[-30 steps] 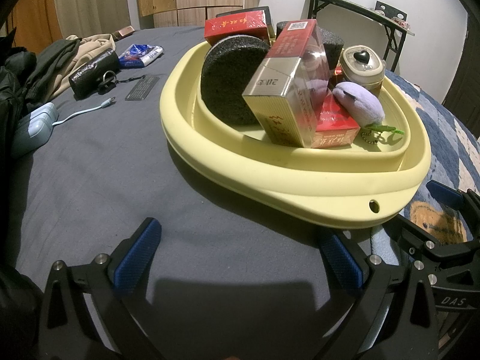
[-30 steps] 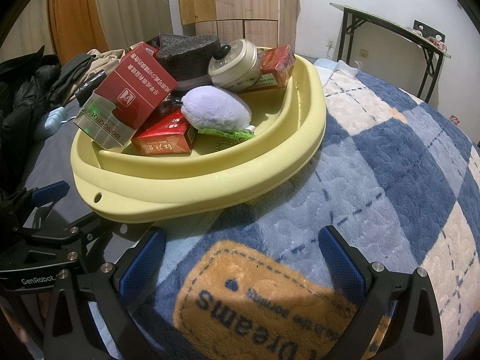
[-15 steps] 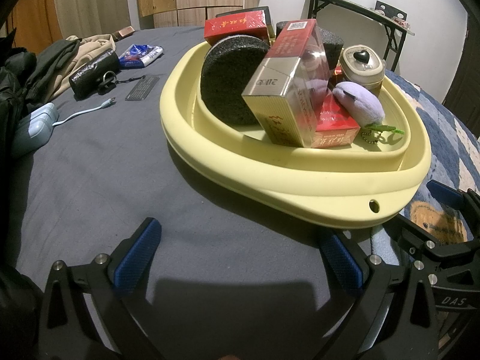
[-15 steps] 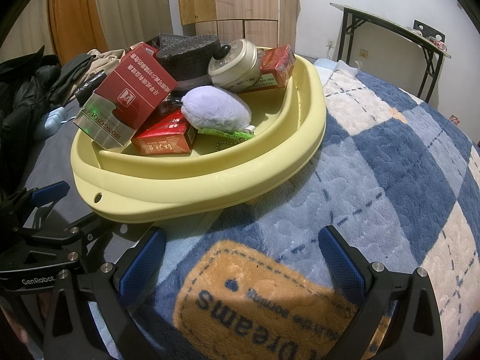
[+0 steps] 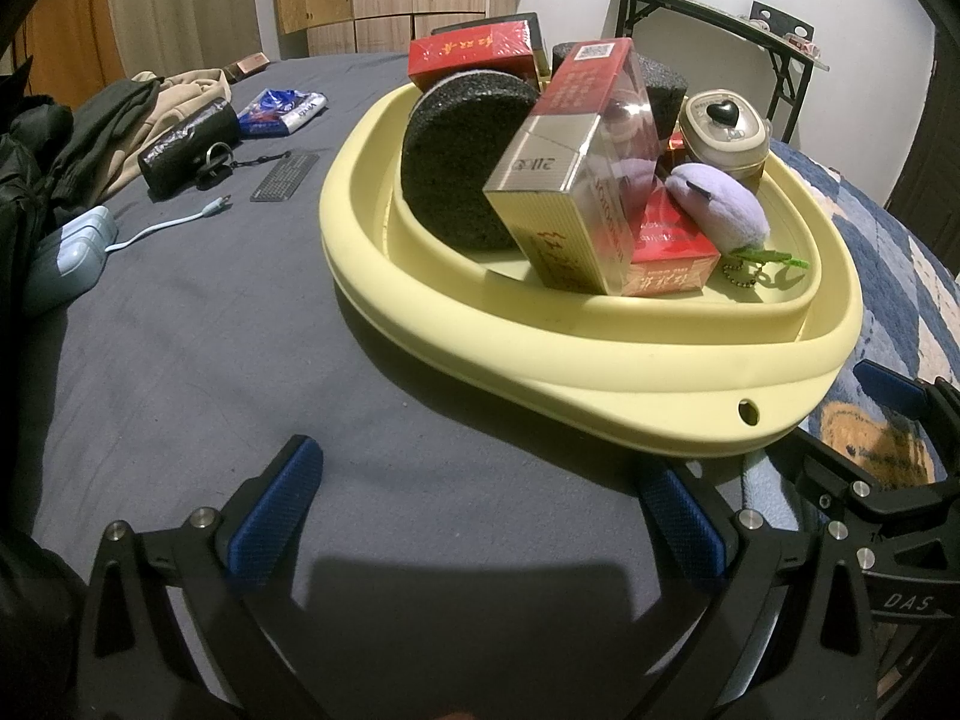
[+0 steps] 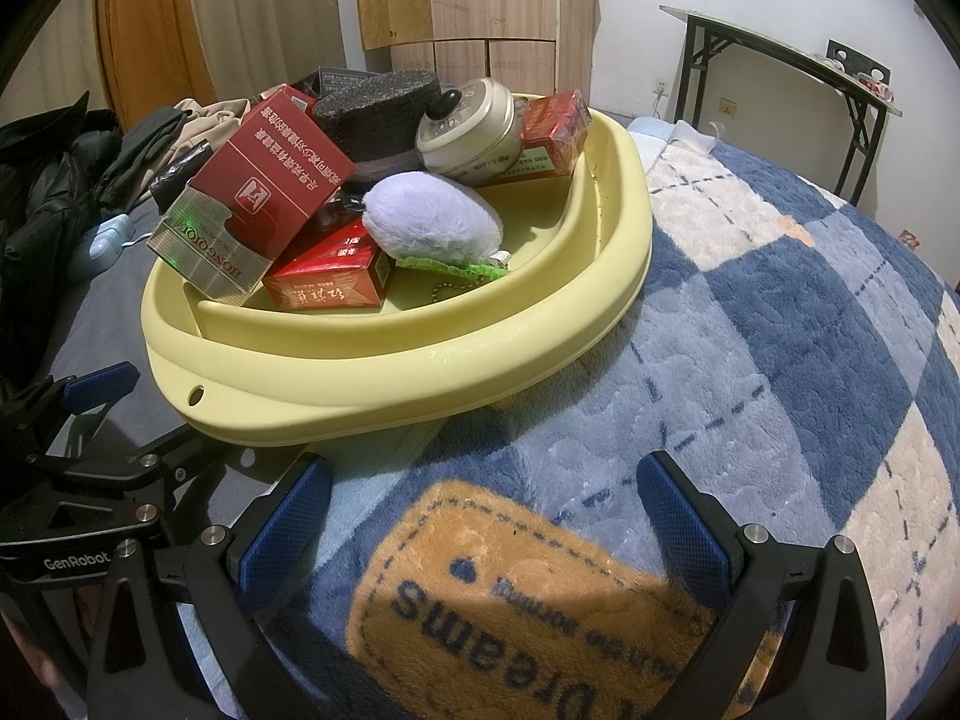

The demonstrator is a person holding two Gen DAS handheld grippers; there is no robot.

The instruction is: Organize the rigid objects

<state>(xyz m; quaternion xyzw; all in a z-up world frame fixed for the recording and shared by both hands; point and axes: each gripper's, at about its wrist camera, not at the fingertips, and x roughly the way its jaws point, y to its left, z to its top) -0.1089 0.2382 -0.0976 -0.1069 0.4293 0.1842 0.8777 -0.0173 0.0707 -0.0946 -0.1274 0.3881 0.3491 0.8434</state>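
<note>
A pale yellow basin point(image 5: 600, 354) point(image 6: 390, 360) rests on the bed, piled with red and gold cartons point(image 5: 576, 174) point(image 6: 252, 204), black sponge discs point(image 5: 462, 156) point(image 6: 378, 102), a cream tin with a black heart knob point(image 5: 723, 132) point(image 6: 468, 126) and a lilac plush keychain point(image 5: 720, 213) point(image 6: 429, 216). My left gripper point(image 5: 480, 510) hangs open over the grey sheet just short of the basin's near rim. My right gripper point(image 6: 480, 516) stands open over the blanket beside the basin. Neither holds anything.
On the grey sheet to the left lie a black pouch point(image 5: 186, 144), a blue packet point(image 5: 279, 111), a small dark keypad point(image 5: 285, 176), a pale blue charger with cable point(image 5: 69, 255) and heaped clothes point(image 5: 72, 138). A blue checked blanket point(image 6: 780, 360) covers the right side. A black-legged table point(image 6: 780, 60) stands behind.
</note>
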